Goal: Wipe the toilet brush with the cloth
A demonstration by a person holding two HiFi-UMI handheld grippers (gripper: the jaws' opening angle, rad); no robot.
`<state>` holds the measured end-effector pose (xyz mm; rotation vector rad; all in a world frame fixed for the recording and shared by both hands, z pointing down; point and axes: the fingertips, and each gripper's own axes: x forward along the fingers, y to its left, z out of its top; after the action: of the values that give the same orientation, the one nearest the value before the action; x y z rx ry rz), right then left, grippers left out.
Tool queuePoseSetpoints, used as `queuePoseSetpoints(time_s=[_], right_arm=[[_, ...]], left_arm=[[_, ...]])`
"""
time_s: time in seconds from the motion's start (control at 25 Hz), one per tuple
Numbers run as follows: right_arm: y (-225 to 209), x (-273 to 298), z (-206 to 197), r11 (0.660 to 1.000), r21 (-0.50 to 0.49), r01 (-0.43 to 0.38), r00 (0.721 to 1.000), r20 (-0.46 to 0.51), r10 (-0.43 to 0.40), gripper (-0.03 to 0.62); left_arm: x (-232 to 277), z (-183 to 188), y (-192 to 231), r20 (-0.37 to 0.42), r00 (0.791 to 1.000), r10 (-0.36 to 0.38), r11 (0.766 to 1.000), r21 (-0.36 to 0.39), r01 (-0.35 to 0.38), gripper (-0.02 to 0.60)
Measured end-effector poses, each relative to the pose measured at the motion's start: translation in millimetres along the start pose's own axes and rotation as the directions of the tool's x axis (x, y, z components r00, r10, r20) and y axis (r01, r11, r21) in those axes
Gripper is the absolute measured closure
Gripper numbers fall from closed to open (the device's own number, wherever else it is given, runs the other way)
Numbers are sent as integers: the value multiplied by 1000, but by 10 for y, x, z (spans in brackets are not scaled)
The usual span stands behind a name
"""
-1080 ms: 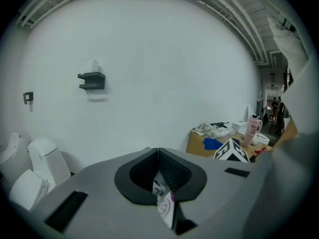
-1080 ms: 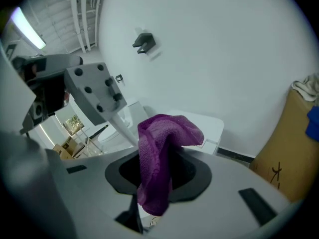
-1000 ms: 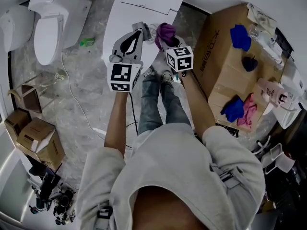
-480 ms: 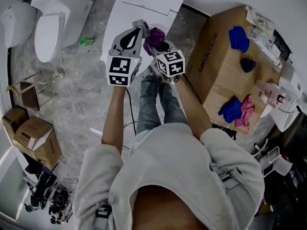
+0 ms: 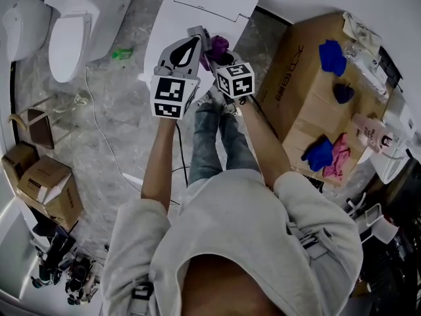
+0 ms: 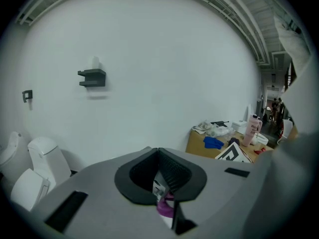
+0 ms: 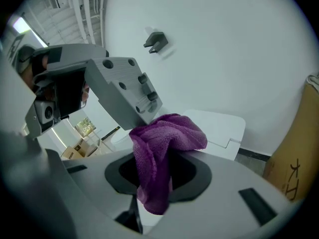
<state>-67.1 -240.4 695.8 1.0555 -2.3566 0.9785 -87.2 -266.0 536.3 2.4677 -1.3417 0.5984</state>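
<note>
Right gripper view, purple cloth [image 7: 165, 136], bunched, nubbly

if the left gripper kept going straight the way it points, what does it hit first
Probably the bare white wall, to the right of the dark bracket. Nothing shows between it and the left gripper, though depth is unclear.

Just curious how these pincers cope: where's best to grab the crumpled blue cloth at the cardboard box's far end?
Probably a raised fold near the middle of the crumpled blue cloth, coming straight down from above: it lies in a soft, low heap on the flat brown cardboard box, with bare cardboard beside it.
</note>
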Motion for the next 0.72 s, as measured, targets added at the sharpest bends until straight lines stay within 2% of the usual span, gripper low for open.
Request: queuePoseSetpoints(time_s=[0.32,0.72], right_arm=[[-204,211,-293,999,18,38,995,-96,-36,471],[-487,496,-658,996,32,83,971,-228,-74,471]], left_arm=[[14,14,-40,1,1000,-20,1000,18,20,561],[16,34,-112,5,999,-54,998,17,54,561]])
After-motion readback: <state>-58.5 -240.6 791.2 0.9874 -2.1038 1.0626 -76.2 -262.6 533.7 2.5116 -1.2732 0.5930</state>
